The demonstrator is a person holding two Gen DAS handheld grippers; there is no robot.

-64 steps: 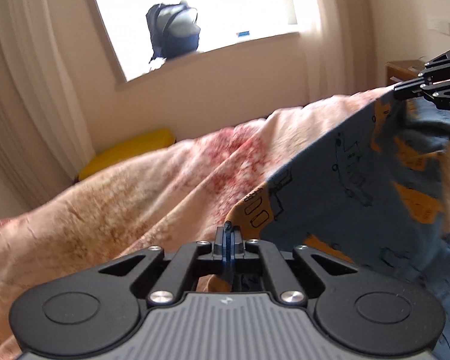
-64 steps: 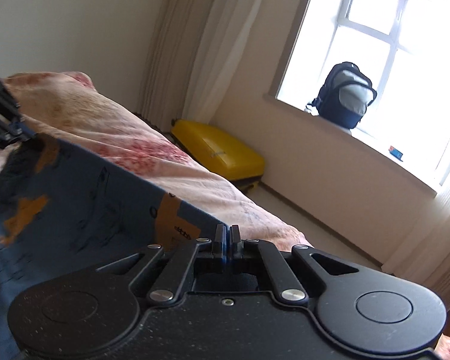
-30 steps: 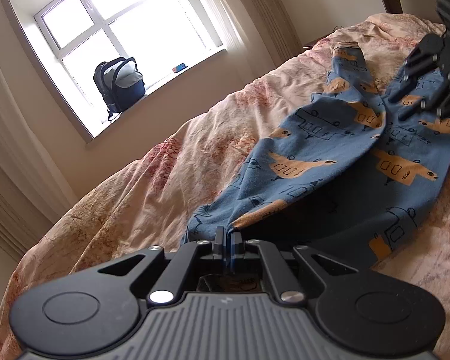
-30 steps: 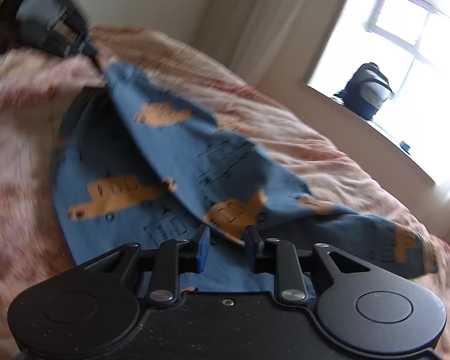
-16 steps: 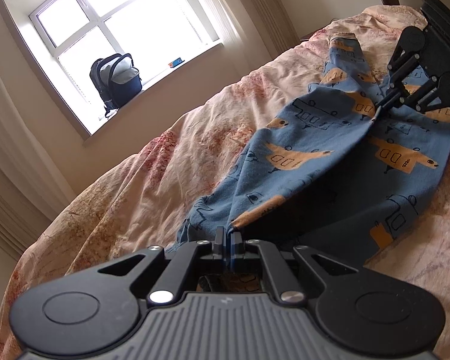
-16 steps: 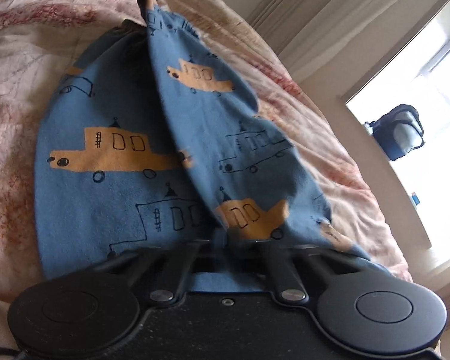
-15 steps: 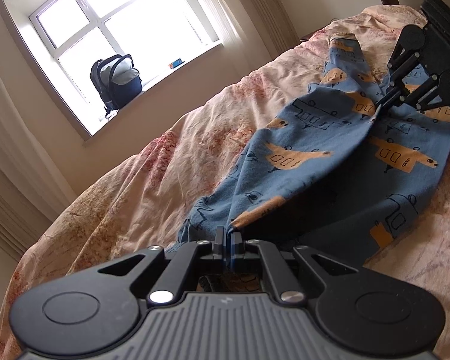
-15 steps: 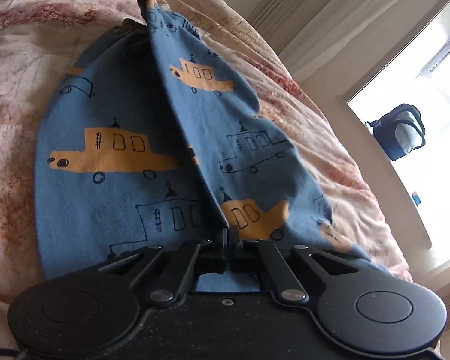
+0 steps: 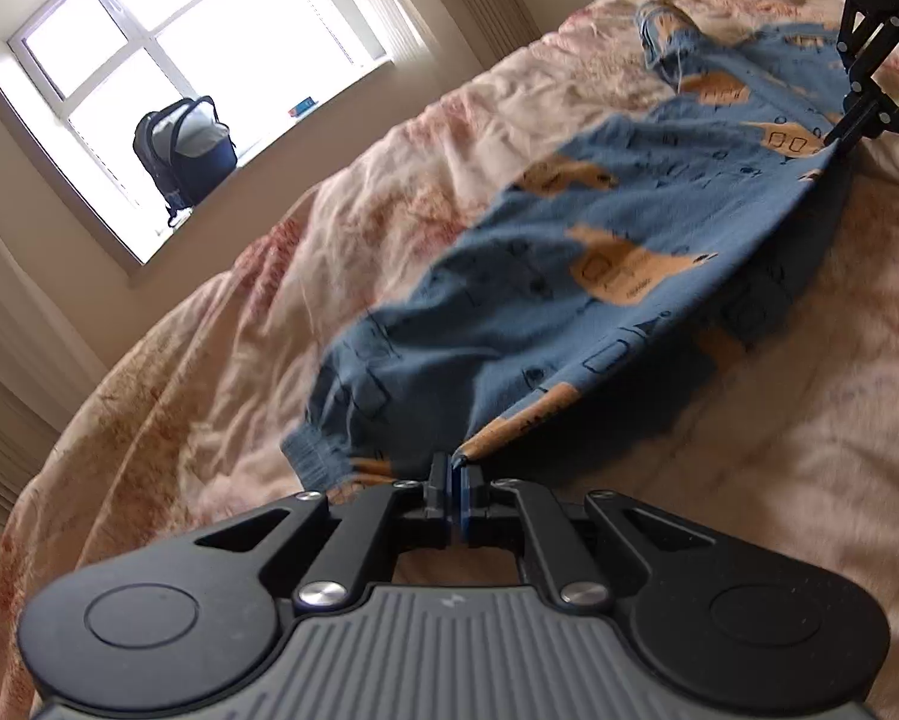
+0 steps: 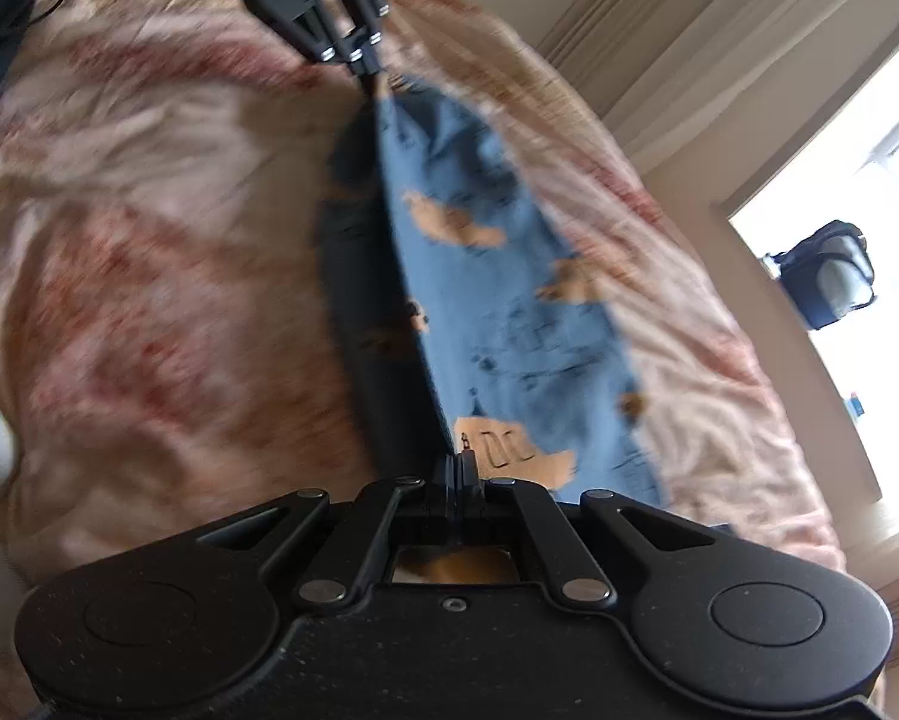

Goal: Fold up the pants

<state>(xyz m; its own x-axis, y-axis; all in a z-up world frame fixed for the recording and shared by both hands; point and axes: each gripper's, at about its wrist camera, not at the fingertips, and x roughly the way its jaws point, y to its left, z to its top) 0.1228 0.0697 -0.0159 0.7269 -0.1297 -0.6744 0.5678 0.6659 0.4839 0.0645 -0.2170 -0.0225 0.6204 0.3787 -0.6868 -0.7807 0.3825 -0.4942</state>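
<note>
Left gripper (image 9: 451,474) pinched on pants (image 9: 569,276) near cuff; pants stretched above bedspread (image 9: 209,300); right gripper (image 10: 457,468) clamped on far edge. Risk: uneven tension, slipped fabric, crooked fold, cloth bunched underneath.

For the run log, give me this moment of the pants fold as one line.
step: fold pants | left tongs: shut on pants | right tongs: shut on pants | pants: stretched between tongs over bedspread
</note>
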